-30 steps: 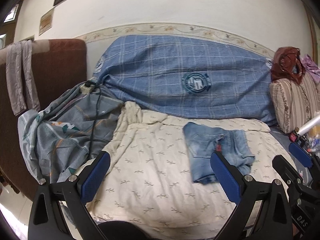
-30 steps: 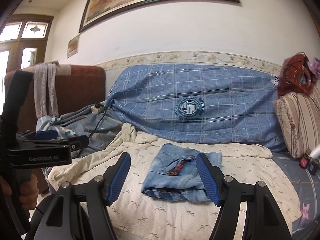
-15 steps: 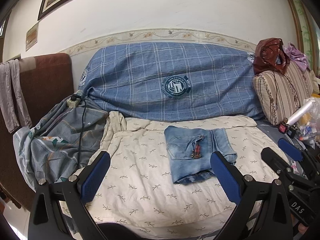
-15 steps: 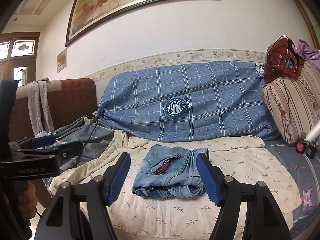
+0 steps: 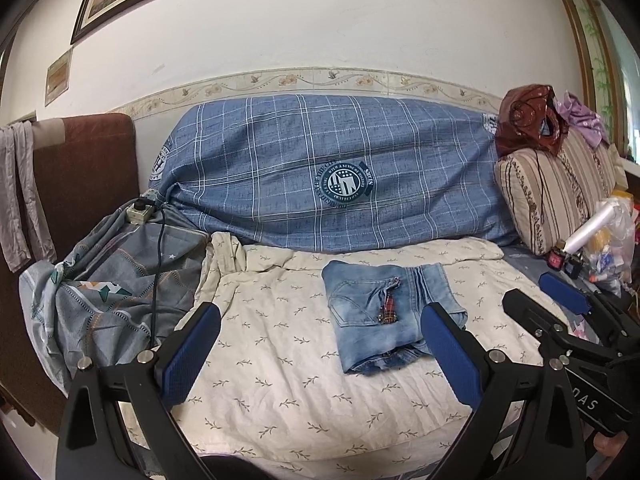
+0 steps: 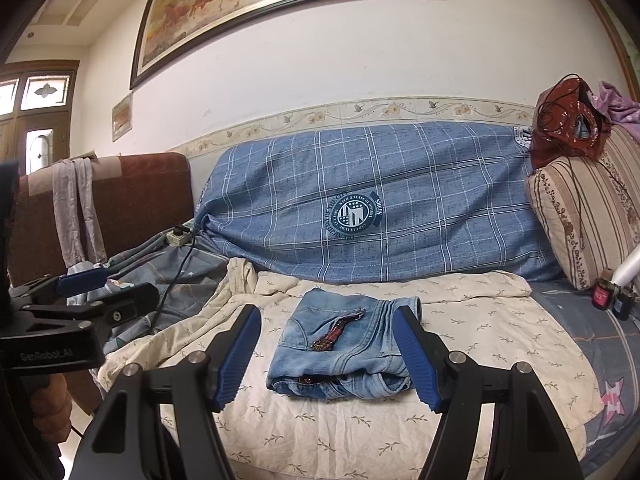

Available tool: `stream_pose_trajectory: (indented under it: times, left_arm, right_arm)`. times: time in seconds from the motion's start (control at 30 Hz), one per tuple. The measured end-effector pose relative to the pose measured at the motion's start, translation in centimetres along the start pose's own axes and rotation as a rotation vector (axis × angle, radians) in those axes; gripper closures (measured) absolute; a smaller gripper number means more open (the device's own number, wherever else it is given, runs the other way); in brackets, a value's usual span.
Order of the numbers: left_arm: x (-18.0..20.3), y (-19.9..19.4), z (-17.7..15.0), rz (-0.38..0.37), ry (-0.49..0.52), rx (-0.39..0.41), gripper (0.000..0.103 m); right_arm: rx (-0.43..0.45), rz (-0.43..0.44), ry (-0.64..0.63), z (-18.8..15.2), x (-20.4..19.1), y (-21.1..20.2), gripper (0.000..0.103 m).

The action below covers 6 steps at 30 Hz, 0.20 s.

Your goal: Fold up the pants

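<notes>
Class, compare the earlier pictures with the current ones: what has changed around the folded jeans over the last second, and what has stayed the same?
The left gripper has drawn back and swung right, so the folded jeans now sit nearer the middle of its view. Nothing was taken hold of or let go. The jeans stay folded on the cream sheet, and the right gripper stays open, holding nothing.

We see the faded light-blue denim pants [image 6: 340, 352] folded into a compact, squarish bundle, lying flat on the cream leaf-print sheet [image 6: 460, 328], just in front of the blue checked cushion [image 6: 380, 200], a small red plaid tab on top.
</notes>
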<state>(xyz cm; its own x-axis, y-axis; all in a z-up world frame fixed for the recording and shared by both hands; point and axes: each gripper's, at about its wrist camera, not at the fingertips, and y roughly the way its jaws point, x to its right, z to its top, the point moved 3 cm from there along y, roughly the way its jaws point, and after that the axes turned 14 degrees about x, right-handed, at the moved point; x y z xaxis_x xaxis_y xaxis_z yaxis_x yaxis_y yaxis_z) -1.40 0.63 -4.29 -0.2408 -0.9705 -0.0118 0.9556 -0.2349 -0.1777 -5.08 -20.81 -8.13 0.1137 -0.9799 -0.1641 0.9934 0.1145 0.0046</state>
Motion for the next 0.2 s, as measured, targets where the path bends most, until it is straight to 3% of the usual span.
stream_pose_trajectory:
  times: [0.2]
  left_arm:
    - [-0.7, 2.3, -0.7, -0.04, -0.003, -0.014, 0.003]
  right_arm:
    - [-0.01, 0.004, -0.023, 0.0, -0.7, 1.9, 0.031]
